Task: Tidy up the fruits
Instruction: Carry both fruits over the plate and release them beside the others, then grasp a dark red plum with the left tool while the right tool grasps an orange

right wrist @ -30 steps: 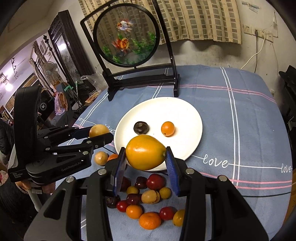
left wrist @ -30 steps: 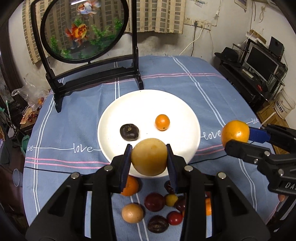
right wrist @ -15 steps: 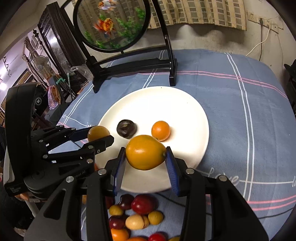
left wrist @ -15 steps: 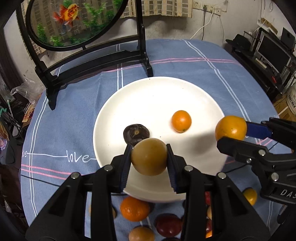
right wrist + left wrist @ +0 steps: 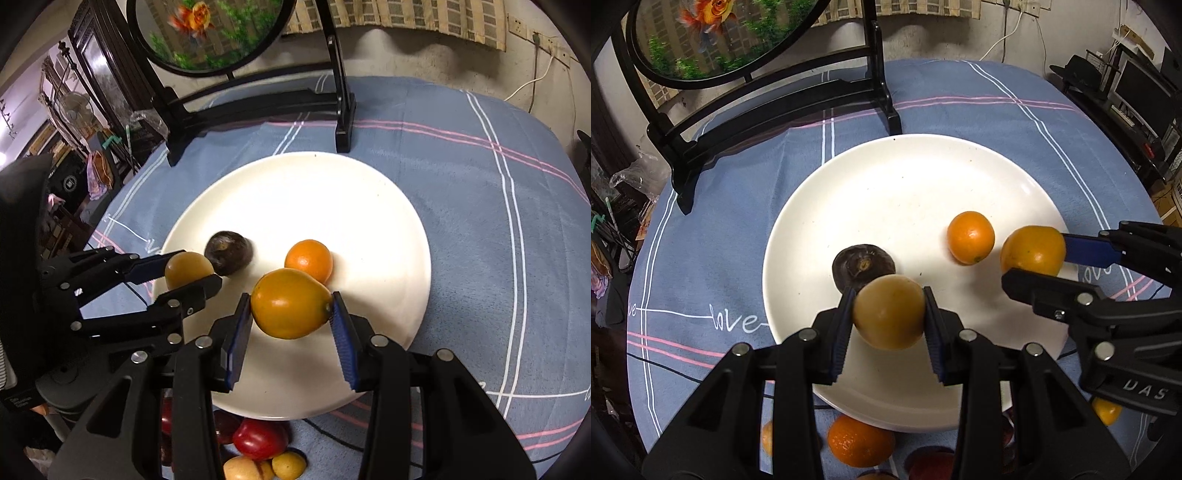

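Over the white plate (image 5: 923, 177), left wrist view: left gripper (image 5: 889, 317) fingers pinch a tan fruit (image 5: 889, 312), a dark fruit (image 5: 862, 264) at its 11 o'clock. Right wrist view: right gripper (image 5: 291, 317) fingers pinch an orange-yellow fruit (image 5: 290, 302) above the plate, a small orange (image 5: 308, 259) at its 1 o'clock.

Ahead of both tongs, the far half of the round white plate (image 5: 908, 173) lies bare. Just beyond the left tongs (image 5: 889, 314) sits a dark wrinkled fruit (image 5: 863, 264); just beyond the right tongs (image 5: 291, 312) sits a small orange citrus (image 5: 309, 260). A bare strip of plate runs between those two. Behind the plate, the black wooden stand of a round goldfish screen (image 5: 783, 107) blocks the worktop (image 5: 491, 229).
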`<state>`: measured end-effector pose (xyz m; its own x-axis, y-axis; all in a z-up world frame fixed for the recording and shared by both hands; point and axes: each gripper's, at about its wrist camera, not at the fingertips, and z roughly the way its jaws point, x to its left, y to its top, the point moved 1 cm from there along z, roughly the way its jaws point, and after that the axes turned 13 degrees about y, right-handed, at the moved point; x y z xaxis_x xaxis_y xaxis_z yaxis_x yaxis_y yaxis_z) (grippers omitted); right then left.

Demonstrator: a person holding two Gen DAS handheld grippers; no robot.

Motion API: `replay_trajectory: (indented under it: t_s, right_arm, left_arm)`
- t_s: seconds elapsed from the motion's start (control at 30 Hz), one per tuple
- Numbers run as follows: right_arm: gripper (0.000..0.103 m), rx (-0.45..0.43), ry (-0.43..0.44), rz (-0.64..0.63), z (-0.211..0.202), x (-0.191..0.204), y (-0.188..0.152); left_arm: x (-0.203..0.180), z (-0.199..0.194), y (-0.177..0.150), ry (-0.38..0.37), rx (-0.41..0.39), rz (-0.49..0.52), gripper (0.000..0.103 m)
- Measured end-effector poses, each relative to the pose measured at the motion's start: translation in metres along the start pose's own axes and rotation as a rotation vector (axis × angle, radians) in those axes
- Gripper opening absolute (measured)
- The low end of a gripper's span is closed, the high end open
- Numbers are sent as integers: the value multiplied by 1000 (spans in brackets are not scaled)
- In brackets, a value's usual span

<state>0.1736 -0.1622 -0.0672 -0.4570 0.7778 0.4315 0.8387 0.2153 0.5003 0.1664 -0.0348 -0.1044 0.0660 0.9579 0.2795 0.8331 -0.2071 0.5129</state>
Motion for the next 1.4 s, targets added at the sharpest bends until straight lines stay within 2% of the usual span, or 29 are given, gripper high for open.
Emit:
replay_trajectory:
  t_s: [0.07, 0.1, 0.17, 0.2, 0.27, 0.43, 0.63, 0.83, 1.03, 1.17, 1.27, 1.4]
  right_arm:
    - [44, 19, -15, -4, 3, 0, 2]
    - [44, 27, -26, -10, 3, 1, 3]
    - [48, 15, -38, -20, 1, 1, 4]
    - [56, 8, -49, -23, 0, 0, 4]
    - [62, -19, -52, -24, -6, -1, 5]
    - [62, -66, -53, 1, -31, -4, 4]
    - [62, -98, -72, 3, -75, -5, -25]
    - [62, -76, -76, 37, -105, -2, -91]
    - [62, -24, -44, 79, -109, 9, -149]
    - [62, -3, -24, 91, -109, 17, -173]
    - [62, 19, -24, 115, -106, 19, -189]
    - [62, 41, -17, 129, -101, 24, -203]
  left_arm:
    - [0, 2, 0, -8, 4, 2, 42]
    - [1, 2, 0, 8, -2, -1, 48]
    - [4, 0, 0, 7, -9, -8, 49]
    - [6, -1, 1, 5, -10, -15, 50]
    - [9, -2, 1, 13, -14, -18, 55]
    - [19, -14, -1, 17, -31, -35, 55]
    - [46, -43, -14, 24, -71, -75, 60]
    - [61, -73, -55, 9, -95, -69, 62]
    - [36, -100, -133, -90, -92, 73, 62]
    - [10, -97, -175, -149, -52, 157, 62]
    - [-3, -88, -187, -176, -26, 158, 62]
    - [-12, -74, -185, -177, -23, 154, 62]
